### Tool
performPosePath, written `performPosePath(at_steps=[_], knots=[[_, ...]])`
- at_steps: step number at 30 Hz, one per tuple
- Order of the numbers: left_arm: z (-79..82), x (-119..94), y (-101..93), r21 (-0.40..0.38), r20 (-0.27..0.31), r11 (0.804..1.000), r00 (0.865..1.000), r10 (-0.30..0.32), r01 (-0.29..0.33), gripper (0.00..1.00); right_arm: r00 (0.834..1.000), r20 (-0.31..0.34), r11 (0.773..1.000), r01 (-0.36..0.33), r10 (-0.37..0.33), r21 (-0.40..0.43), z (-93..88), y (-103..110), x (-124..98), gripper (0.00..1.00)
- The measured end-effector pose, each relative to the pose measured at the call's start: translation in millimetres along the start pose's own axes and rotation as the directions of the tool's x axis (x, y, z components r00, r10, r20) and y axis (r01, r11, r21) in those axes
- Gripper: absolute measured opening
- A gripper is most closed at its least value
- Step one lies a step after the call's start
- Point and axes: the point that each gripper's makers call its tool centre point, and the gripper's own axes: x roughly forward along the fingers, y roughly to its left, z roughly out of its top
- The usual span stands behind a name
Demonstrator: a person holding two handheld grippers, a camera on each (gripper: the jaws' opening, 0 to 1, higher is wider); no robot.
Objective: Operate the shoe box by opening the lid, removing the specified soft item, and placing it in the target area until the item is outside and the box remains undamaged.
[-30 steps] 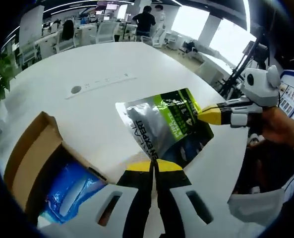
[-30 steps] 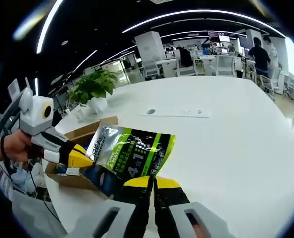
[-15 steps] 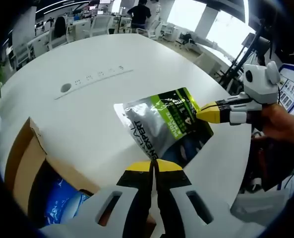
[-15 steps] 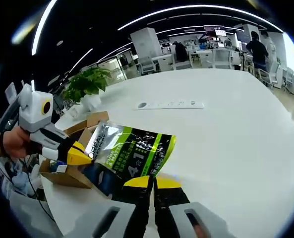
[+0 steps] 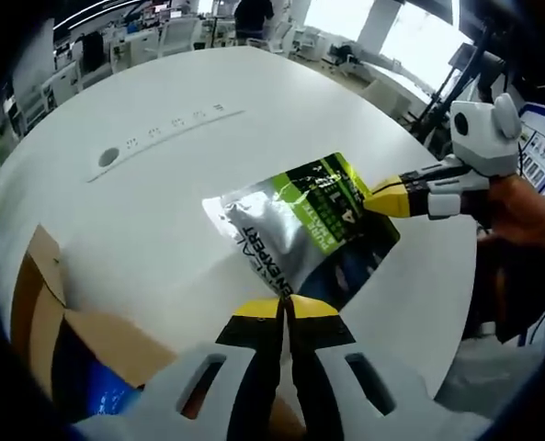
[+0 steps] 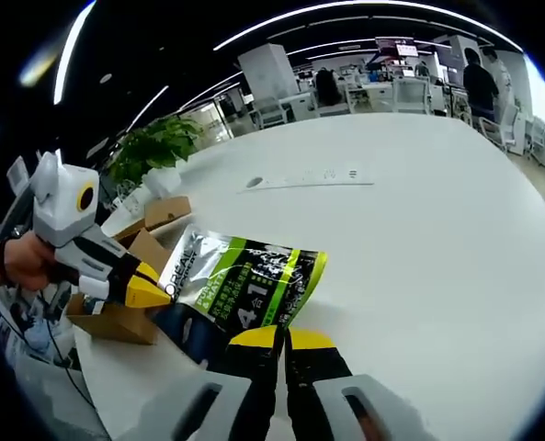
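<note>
A glossy silver, green and dark-blue soft pouch [image 5: 301, 230] was held above the round white desk [image 5: 162, 193], clamped at opposite edges by the left claw [image 5: 285, 307] and the right claw [image 6: 282, 336]. The open brown cardboard shoe box [image 6: 125, 276] was seen beside it, near the desk's edge.

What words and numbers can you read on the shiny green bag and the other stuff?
"EXPERT" on the silver part of the pouch, in the left gripper view.
"4" and "1" on the pouch's green stripe, in the right gripper view.
The pouch's other print is too blurred to read.
The cardboard box bears no readable text.
</note>
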Motion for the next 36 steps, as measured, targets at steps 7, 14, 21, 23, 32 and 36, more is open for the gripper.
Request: performPosePath(at_steps=[7, 14, 21, 23, 32, 36], knots=[[-2.7, 8.3, 3.6, -0.001, -0.02, 1.0, 1.0, -0.002, 0.002, 0.01, 1.0, -0.013, 1.0, -0.005, 0.006, 0.001, -4.3, -5.3, 7.4, 0.0], [-3.1, 16.4, 5.7, 0.045, -0.051, 0.999, 0.999, 0.012, -0.01, 0.01, 1.0, -0.025, 1.0, -0.007, 0.007, 0.001, -7.3, -9.9, 13.3, 0.0], [-7.5, 23.7, 5.5, 0.08, -0.085, 0.997, 0.996, 0.019, -0.012, 0.01, 0.999, -0.04, 1.0, -0.01, 0.01, -0.004, -11.5, -13.7, 17.7, 0.0], [-8.7, 25.5, 5.8, 0.086, -0.093, 0.996, 0.995, 0.021, -0.013, 0.01, 0.999, -0.047, 1.0, -0.01, 0.009, -0.016, -13.3, -14.2, 19.2, 0.0], [-17.0, 31.0, 7.9, 0.097, -0.141, 0.995, 0.989, 0.038, -0.025, 0.01, 0.998, -0.063, 0.999, -0.018, 0.016, -0.035, -17.2, -13.4, 24.9, 0.0], [-18.0, 34.0, 12.5, 0.081, -0.163, 0.996, 0.985, 0.046, -0.033, 0.01, 0.997, -0.078, 0.999, -0.019, 0.015, -0.047, -20.3, -12.7, 27.2, 0.0]])
